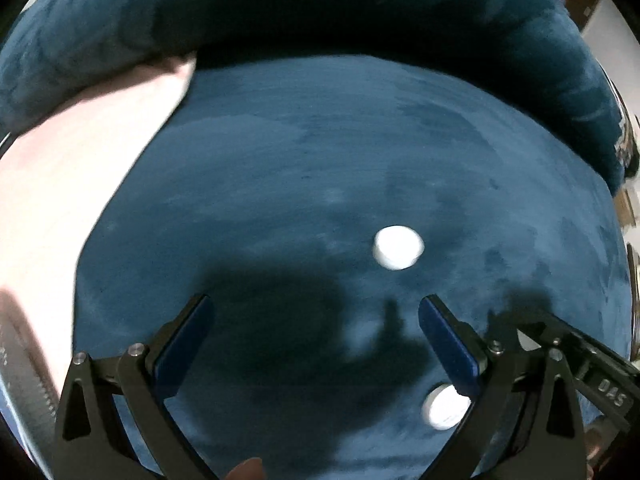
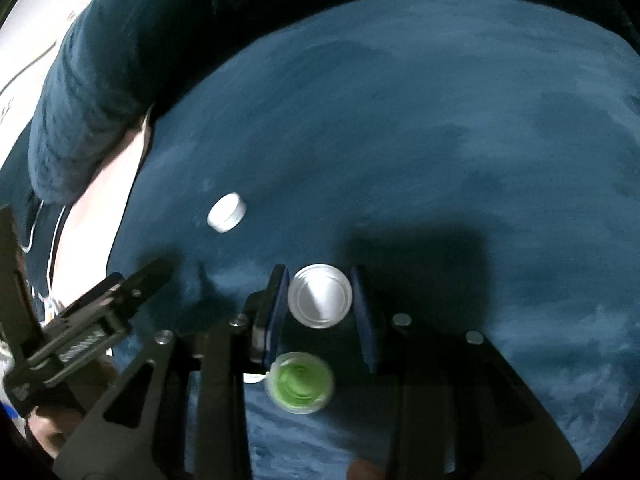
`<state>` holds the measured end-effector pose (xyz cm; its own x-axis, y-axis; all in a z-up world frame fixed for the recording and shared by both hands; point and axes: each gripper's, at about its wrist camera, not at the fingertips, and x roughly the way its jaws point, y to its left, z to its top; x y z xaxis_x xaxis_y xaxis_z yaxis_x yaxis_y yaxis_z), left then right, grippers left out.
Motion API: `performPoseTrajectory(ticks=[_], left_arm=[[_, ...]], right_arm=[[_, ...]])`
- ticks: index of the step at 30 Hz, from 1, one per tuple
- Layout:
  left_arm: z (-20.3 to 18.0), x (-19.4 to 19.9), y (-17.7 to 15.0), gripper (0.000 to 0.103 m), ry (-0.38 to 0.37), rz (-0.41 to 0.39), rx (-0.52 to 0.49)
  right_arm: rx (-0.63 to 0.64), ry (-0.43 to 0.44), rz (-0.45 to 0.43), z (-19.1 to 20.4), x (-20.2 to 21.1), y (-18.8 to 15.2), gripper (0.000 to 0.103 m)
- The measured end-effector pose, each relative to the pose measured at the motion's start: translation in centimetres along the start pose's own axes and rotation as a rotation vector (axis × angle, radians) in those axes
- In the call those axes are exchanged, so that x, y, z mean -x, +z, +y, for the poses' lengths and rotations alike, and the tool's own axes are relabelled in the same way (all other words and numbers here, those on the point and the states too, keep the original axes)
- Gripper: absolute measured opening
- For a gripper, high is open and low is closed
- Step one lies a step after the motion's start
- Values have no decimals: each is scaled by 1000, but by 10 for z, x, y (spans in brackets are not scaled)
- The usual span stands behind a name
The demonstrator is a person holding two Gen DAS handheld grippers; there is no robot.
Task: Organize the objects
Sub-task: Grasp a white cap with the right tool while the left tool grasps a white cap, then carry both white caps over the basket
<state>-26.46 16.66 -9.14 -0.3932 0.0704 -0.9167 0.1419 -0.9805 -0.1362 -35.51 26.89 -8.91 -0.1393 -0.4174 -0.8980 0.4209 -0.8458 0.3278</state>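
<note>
Both views blurred, details soft. Blue velvet seat (image 2: 440,140) fills both frames; its raised back cushion (image 1: 320,8) curves along the top, dark and hard to read. Pale pink fabric (image 1: 72,184) at the left is cut off by the frame edge, so what it is can't be told.

Right gripper (image 2: 320,300) has its jaws drawn in narrow around a white cap (image 2: 320,295); pads look to be touching its sides, with blur at the contact. Just below it a small clear cup with green inside (image 2: 301,387) sits partly under the gripper body. A white sliver beside that cup is mostly hidden.

Left gripper (image 1: 314,340) has jaws wide with nothing between them. A second white cap (image 1: 398,247) lies ahead of it on open seat. Another white round piece (image 1: 445,407) is half covered by its right finger. Plenty of bare seat lies beyond the caps up to the back cushion; dark shadows cover the area near both grippers.
</note>
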Motion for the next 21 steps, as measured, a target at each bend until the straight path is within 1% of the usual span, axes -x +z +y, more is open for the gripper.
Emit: performPoseTrajectory(ticks=[3, 6, 7, 8, 9, 10, 11, 12, 16, 21], left_arm=[[-19, -10, 9, 102, 4, -15, -38], [-26, -21, 20, 101, 8, -24, -50], [-28, -25, 22, 98, 10, -18, -55], [-30, -28, 23, 89, 9, -13, -62], [-32, -32, 24, 83, 7, -6, -73], [-33, -36, 23, 71, 3, 8, -84], [-34, -39, 23, 44, -4, 19, -91], [-33, -41, 22, 30, -15, 33, -102], [-27, -36, 15, 31, -25, 13, -106], [-10, -7, -1, 31, -33, -5, -80]], right_arm=[[-48, 3, -17, -13, 10, 4, 33], [-63, -4, -26, -19, 15, 5, 33], [-64, -7, -27, -20, 15, 5, 33], [-65, -8, -26, -20, 14, 5, 33], [-68, -9, -24, -19, 13, 5, 33], [-69, -11, -22, -20, 12, 5, 33], [-69, -12, -20, -21, 12, 4, 33], [-69, -13, -19, -21, 11, 4, 33], [-68, -12, -21, -18, 8, 6, 33], [-56, -5, -24, -7, 8, 2, 33]])
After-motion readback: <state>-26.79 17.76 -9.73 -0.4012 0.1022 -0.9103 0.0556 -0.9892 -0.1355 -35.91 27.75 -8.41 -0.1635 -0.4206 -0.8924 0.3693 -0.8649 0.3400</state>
